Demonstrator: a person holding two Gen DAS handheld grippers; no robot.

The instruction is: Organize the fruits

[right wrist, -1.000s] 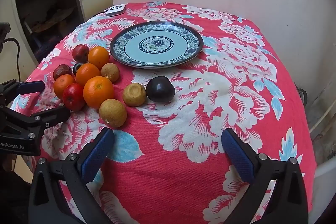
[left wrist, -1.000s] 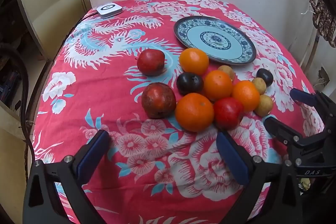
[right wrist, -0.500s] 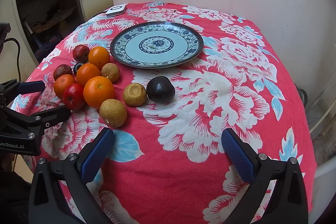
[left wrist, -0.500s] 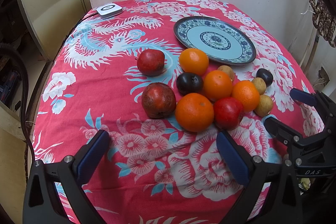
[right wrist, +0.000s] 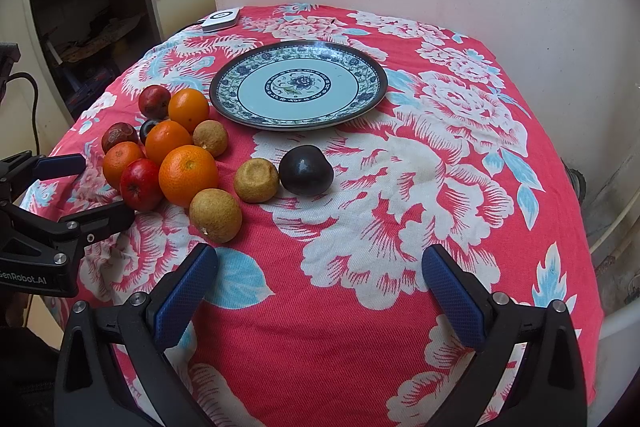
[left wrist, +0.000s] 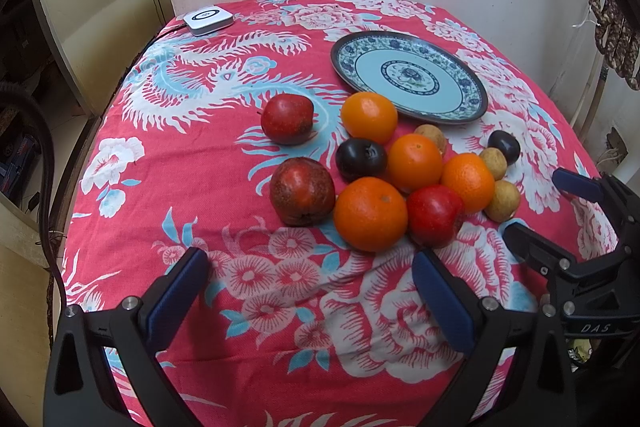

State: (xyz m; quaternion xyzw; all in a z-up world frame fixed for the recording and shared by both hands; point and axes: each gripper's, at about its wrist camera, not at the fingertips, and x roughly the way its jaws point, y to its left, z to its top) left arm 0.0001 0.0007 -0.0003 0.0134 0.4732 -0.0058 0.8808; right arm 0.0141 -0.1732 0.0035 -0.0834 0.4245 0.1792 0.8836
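Observation:
A cluster of fruit lies on the red floral tablecloth: several oranges [left wrist: 370, 213] [right wrist: 188, 174], red apples [left wrist: 435, 215] [right wrist: 140, 183], a pomegranate [left wrist: 302, 191], dark plums [left wrist: 361, 158] [right wrist: 306, 170] and small brown fruits [right wrist: 215, 215] [left wrist: 502, 201]. A blue patterned plate [left wrist: 472, 99] [right wrist: 372, 83] stands empty behind them. My left gripper [left wrist: 310, 285] is open and empty, in front of the cluster. My right gripper [right wrist: 320, 281] is open and empty, in front of the plum and brown fruits. Each gripper shows in the other's view: the right [left wrist: 560, 203] and the left [right wrist: 76, 187].
A white square device [left wrist: 208, 18] with a cable sits at the far left corner of the table. A pale wall runs behind the table. The table edge drops away at left and right.

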